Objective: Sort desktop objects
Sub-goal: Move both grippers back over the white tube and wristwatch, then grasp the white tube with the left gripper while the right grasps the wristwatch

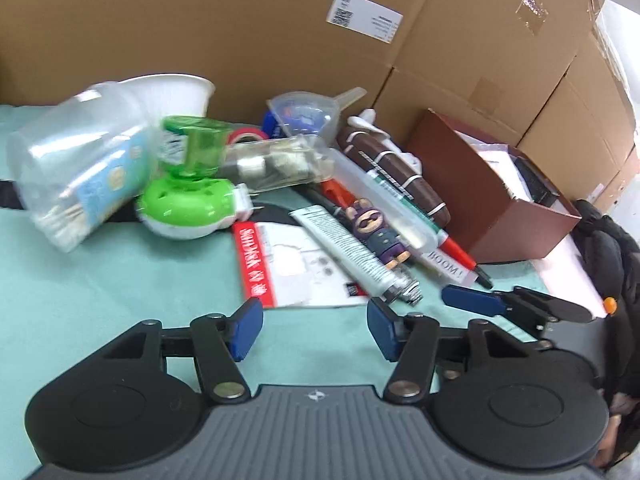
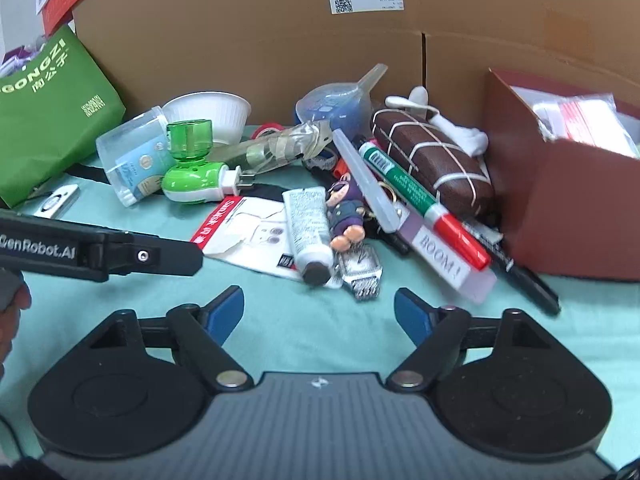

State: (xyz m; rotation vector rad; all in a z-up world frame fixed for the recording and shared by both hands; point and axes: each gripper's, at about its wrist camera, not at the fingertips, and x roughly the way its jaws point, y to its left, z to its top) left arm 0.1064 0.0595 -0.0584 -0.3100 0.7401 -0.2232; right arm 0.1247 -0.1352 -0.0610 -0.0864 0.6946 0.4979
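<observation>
- Lying in a loose heap on the mint-green bench (image 2: 120, 292), against a wall of cardboard boxes (image 2: 260, 40): a white squeeze tube (image 2: 306, 224) with a dark cap, a small purple cartoon figure (image 2: 344, 216) just beside it, a red-and-green marker (image 2: 420, 204), a black pen (image 2: 524, 276), a brown case (image 2: 432, 160) wrapped in white cord.
- Resting under the tube: a red-edged white card pack (image 2: 248, 236); touching its cap end, a silvery watch (image 2: 362, 268).
- Tipping sideways at the heap's left: a clear tub (image 2: 128, 156) holding cotton swabs, with a green plug-in vaporiser (image 2: 192, 176) leaning on it.
- Standing behind: a white bowl (image 2: 208, 112), contents hidden.
- Sitting at the right: an open maroon box (image 2: 568, 208) holding papers and packets.
- Leaning at far left: a green bag (image 2: 52, 112).
- Hovering above bare cloth short of the heap: left claw (image 1: 316, 328) and right claw (image 2: 319, 312), both spread, pinching nothing.
</observation>
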